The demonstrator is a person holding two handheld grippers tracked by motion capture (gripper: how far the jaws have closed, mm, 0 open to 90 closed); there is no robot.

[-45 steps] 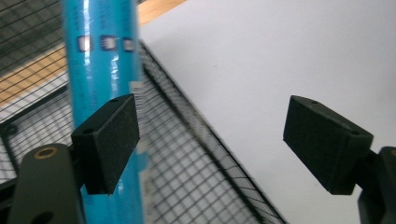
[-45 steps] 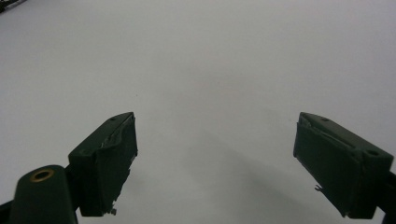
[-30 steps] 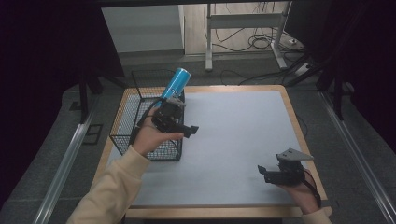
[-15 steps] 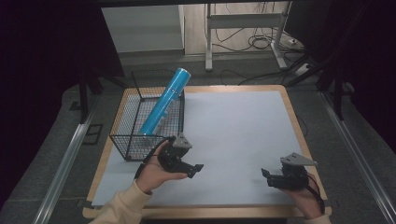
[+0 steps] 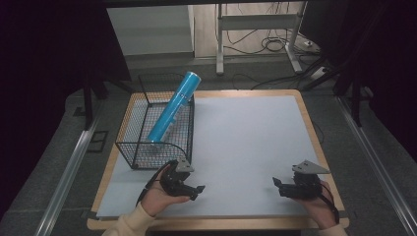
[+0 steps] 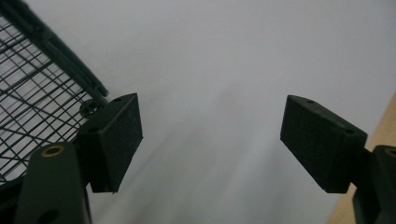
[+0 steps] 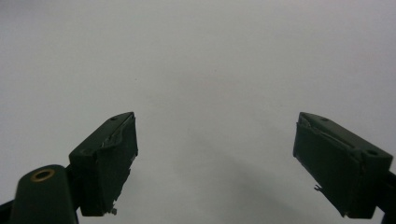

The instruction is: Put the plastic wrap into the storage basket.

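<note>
- Left gripper (image 5: 195,189): held low at the near left of the table (image 5: 246,147), just in front of the basket (image 5: 147,147). The left gripper view shows its jaws spread wide with nothing between them; bare grey mat below, basket mesh at that view's left, wood edge at its right.
- Right gripper (image 5: 277,183): held low at the near right, well apart from the left. In the right gripper view the jaws stand wide apart and empty over plain grey mat.
- Table: pale grey mat with a light wood border showing all round. The mat is bare between the two grippers.
- Basket: black wire, standing on the left side of the table, its far end at the far edge.
- Tube (image 5: 173,108): blue, inside the basket, tilted; lower end on the basket floor, upper end leaning over the far rim.
- Room: grey floor; metal rails (image 5: 64,177) along both sides; a white stand (image 5: 255,29) and loose cables (image 5: 275,46) beyond the table; dark surroundings left and right.
</note>
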